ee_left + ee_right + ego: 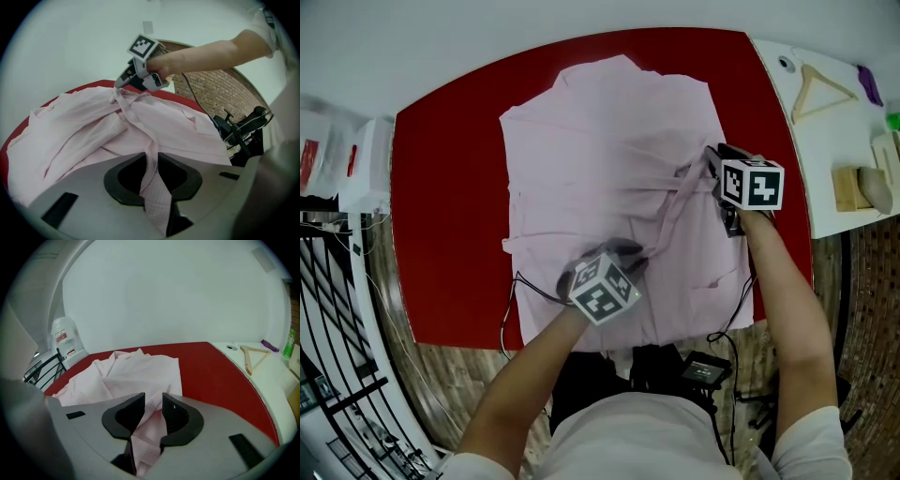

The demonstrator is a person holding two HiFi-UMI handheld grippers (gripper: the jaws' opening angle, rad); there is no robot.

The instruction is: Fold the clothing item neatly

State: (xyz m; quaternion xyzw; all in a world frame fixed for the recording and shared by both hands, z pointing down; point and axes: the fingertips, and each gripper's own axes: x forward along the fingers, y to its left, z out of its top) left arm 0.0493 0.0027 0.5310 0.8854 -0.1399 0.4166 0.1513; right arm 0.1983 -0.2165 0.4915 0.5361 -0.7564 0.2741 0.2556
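Red table [450, 187]: pink shirt [581, 159] spread across middle, rumpled, collar at far edge, hem at near edge. White counter [825, 187] abutting right: wooden hanger [820, 91] on top.

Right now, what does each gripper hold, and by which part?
Both hold the pink shirt by one sleeve: left gripper near its free end, right gripper further along it.

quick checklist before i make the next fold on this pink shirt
1. left tool clamped on sleeve: ok
2. right tool clamped on the sleeve's other end: ok
3. sleeve stretched between both tools without sagging: ok
4. shirt lying flat on the red table: not ok, rumpled at the far end
5. other sleeve already folded in: cannot tell
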